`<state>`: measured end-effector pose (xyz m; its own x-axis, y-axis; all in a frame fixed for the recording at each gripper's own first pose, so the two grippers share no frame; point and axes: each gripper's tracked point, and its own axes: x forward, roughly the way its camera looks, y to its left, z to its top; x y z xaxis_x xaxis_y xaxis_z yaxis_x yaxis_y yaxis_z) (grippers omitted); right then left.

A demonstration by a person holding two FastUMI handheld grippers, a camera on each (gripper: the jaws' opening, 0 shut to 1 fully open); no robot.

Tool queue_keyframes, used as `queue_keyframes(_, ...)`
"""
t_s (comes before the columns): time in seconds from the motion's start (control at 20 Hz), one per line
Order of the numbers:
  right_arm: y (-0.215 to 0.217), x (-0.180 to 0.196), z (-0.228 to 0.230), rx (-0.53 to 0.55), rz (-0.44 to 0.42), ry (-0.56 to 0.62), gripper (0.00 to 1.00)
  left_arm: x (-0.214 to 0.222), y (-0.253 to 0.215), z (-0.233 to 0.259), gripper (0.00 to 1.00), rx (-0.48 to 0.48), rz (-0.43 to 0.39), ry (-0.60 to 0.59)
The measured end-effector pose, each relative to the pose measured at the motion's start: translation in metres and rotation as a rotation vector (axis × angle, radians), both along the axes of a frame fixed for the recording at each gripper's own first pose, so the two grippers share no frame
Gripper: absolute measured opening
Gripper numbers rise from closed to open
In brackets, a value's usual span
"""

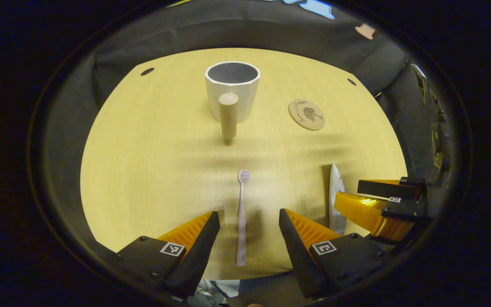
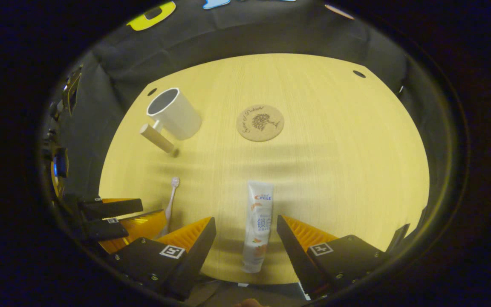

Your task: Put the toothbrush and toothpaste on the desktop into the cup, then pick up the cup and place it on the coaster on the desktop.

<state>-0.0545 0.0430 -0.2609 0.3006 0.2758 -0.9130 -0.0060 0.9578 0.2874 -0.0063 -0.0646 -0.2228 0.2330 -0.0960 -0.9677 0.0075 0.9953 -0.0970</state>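
A pale pink toothbrush lies flat on the light wooden surface, bristles pointing away, between the spread fingers of the left tool — untouched. In the right gripper view, a white toothpaste tube lies likewise between the spread right tool. Farther back stands a white faceted cup with a wooden handle; well to its right — a round cork coaster, its tree engraving clear in the right gripper view.
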Motion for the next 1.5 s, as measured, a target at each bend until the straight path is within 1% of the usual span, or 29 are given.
queue_keyframes(0.05,0.001,-0.002,-0.003,0.002,0.001,0.013,0.90,-0.001,0.002,-0.003,0.97,-0.004,0.006,0.025)
queue_keyframes(0.15,0.002,-0.003,-0.009,0.009,-0.004,0.036,0.90,-0.009,0.003,-0.010,0.89,0.002,0.007,0.059)
queue_keyframes(0.25,0.000,-0.005,-0.015,-0.001,-0.006,0.061,0.90,-0.013,0.004,-0.016,0.89,0.006,-0.002,0.087)
queue_keyframes(0.3,0.000,-0.006,-0.019,0.000,-0.007,0.072,0.90,-0.015,0.003,-0.018,0.93,0.009,-0.007,0.098)
queue_keyframes(0.35,0.001,-0.005,-0.021,0.006,-0.010,0.081,0.90,-0.015,0.002,-0.021,0.89,0.011,-0.014,0.109)
queue_keyframes(0.4,0.002,-0.006,-0.023,0.010,-0.014,0.090,0.89,-0.015,0.000,-0.024,0.88,0.014,-0.021,0.116)
queue_keyframes(0.45,0.002,-0.006,-0.026,0.012,-0.017,0.097,0.92,-0.015,-0.001,-0.026,0.92,0.017,-0.024,0.120)
queue_keyframes(0.5,0.001,-0.007,-0.029,0.010,-0.019,0.102,0.92,-0.018,-0.003,-0.028,0.80,0.014,-0.024,0.130)
queue_keyframes(0.6,0.000,-0.008,-0.033,0.007,-0.015,0.109,0.92,-0.019,-0.003,-0.033,0.73,0.023,-0.024,0.142)
queue_keyframes(0.85,0.004,-0.011,-0.042,0.007,0.002,0.126,0.92,-0.028,-0.003,-0.044,0.72,0.031,-0.031,0.172)
queue_keyframes(0.95,0.005,-0.011,-0.043,0.004,0.009,0.130,0.92,-0.029,-0.005,-0.045,0.63,0.023,-0.017,0.177)
queue_keyframes(1.05,0.004,-0.008,-0.044,-0.003,0.013,0.122,0.90,-0.028,-0.002,-0.045,0.53,0.027,-0.016,0.172)
queue_keyframes(1.1,0.005,-0.009,-0.045,-0.003,0.008,0.124,0.84,-0.028,-0.001,-0.046,0.58,0.029,-0.013,0.173)
queue_keyframes(1.15,0.003,-0.009,-0.046,-0.009,0.008,0.130,0.78,-0.028,-0.001,-0.045,0.56,0.026,-0.015,0.171)
queue_keyframes(1.25,0.001,-0.008,-0.048,-0.020,0.003,0.128,0.77,-0.024,0.005,-0.047,0.43,0.046,-0.011,0.163)
queue_keyframes(1.3,-0.001,-0.009,-0.049,-0.022,-0.002,0.135,0.67,-0.025,0.008,-0.047,0.35,0.054,-0.004,0.163)
queue_keyframes(1.35,-0.001,-0.009,-0.051,-0.017,-0.008,0.142,0.61,-0.028,0.008,-0.047,0.26,0.044,-0.003,0.163)
queue_keyframes(1.4,0.000,-0.010,-0.050,0.000,-0.012,0.150,0.54,-0.026,0.008,-0.046,0.29,0.035,-0.004,0.162)
queue_keyframes(1.5,0.000,-0.014,-0.045,0.026,-0.004,0.176,0.53,-0.026,0.009,-0.046,0.30,0.034,-0.021,0.161)
